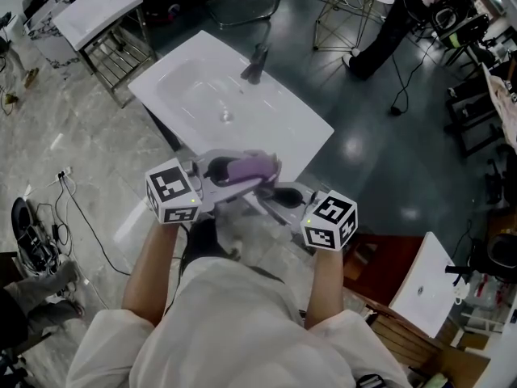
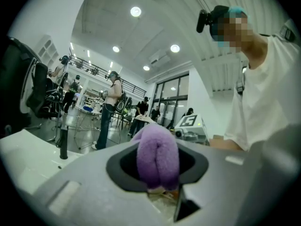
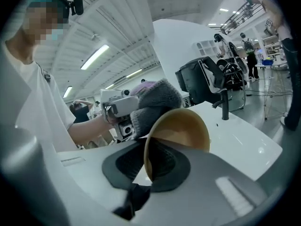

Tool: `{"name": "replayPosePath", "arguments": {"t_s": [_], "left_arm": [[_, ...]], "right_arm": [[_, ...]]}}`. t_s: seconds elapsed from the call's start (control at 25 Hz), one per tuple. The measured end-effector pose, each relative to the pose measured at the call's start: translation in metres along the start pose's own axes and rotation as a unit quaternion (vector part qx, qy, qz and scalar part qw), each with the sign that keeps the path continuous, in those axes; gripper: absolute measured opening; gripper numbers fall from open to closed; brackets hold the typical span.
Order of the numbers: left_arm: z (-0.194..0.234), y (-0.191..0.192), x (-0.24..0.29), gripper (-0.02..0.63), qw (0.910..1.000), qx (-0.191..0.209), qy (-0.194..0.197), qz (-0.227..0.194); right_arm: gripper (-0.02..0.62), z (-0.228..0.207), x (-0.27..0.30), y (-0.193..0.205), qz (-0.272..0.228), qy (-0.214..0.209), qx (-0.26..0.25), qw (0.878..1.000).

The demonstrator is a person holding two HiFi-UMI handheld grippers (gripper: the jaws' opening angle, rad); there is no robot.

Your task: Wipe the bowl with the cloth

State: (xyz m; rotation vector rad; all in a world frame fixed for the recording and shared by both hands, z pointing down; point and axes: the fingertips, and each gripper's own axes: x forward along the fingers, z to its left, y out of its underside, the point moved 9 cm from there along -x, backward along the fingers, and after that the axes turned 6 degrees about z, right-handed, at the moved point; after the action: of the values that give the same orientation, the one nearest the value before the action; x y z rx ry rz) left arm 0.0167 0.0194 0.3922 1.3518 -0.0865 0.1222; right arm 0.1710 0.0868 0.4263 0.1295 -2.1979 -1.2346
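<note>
Ideally the bowl (image 3: 183,128), clamped at its rim in the right gripper (image 3: 149,169), is held steady — and the cloth (image 2: 157,152) pinched in the left gripper (image 2: 157,175) is rubbed inside.

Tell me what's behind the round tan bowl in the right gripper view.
A fuzzy purple cloth bulges above the tan bowl's rim, with a white sink top beyond. The bowl covers the cloth's lower part, so contact cannot be judged.

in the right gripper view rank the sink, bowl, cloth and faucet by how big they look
1. sink
2. bowl, though it sits close to the camera, which enlarges it
3. cloth, only a little smaller than the bowl
4. faucet
</note>
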Motion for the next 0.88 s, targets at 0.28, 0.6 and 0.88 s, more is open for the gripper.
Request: {"name": "replayPosePath", "arguments": {"t_s": [0.28,0.6,0.88], "left_arm": [[0.016,-0.005,-0.001,0.12,0.9994,-0.032,-0.005,0.014],[0.022,0.009,0.0,0.12,0.997,-0.067,0.031,0.026],[0.021,0.019,-0.004,0.118,0.9924,-0.08,0.087,0.033]], "right_arm": [[0.021,0.011,-0.014,0.001,0.016,-0.063,-0.071,0.995],[0.029,0.028,-0.029,0.011,0.01,-0.163,-0.14,0.977],[0.035,0.034,-0.035,0.017,-0.019,-0.234,-0.151,0.96]]}}
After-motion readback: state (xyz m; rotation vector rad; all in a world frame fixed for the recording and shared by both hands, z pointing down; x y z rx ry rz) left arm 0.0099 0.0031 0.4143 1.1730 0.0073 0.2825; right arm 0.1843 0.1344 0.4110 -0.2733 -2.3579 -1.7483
